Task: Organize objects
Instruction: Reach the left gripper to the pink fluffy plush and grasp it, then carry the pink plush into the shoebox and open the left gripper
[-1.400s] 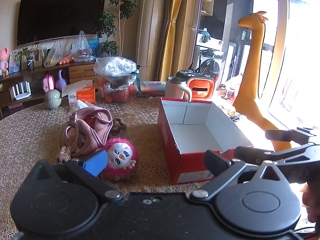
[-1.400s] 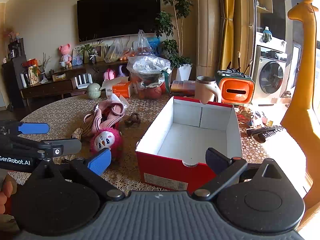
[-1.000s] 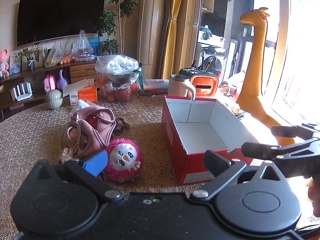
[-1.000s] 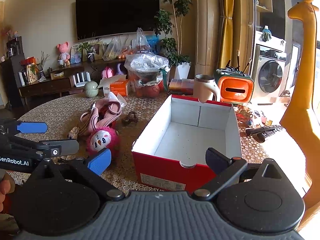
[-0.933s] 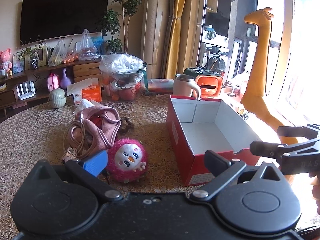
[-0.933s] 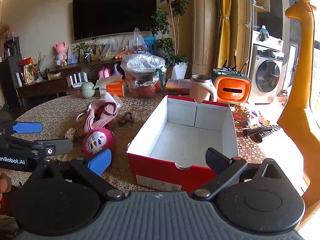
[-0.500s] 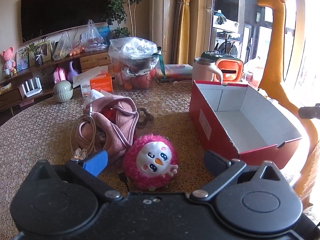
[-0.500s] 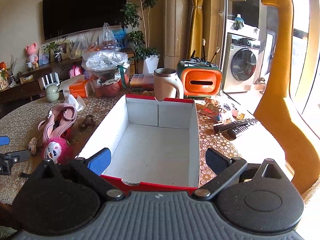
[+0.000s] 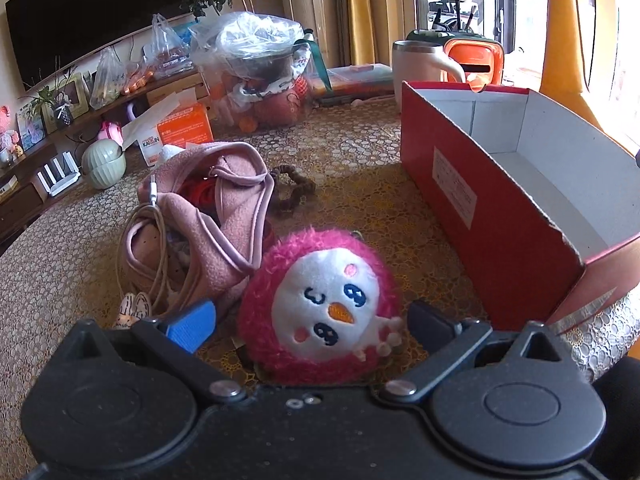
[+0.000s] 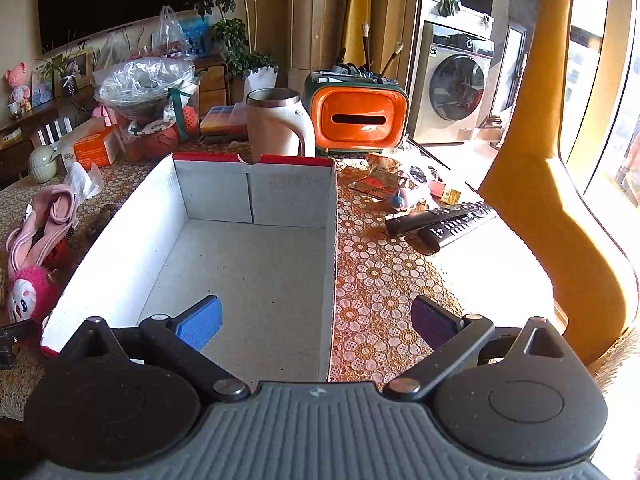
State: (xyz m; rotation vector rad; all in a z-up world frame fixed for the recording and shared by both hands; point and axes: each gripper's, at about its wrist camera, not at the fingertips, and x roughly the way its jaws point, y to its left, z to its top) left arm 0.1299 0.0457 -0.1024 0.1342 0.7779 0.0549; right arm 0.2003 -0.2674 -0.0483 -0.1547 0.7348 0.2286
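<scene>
Left wrist view: the left gripper (image 9: 310, 322) stands wide, its blue and dark fingertips flanking the plush (image 9: 320, 306) without touching it. The plush lies dead ahead on the table (image 9: 360, 152), face up toward the camera, roughly round, so no long axis governs the grasp. Just behind it to the left lies a pink bag (image 9: 208, 216) with a cable (image 9: 160, 240); the bag appears to touch the plush. To the right, near but apart, stands the red box (image 9: 492, 216), open-topped and empty, its long axis running away from the camera.

Right wrist view: the right gripper (image 10: 316, 322) also stands wide and holds nothing; it hovers over the box's near end, straddling the box's right wall. The left gripper is the nearer tool to the plush. Judged clearance: free on the plush's right flank, crowded on the left by bag and cable, which a closing finger could snag
</scene>
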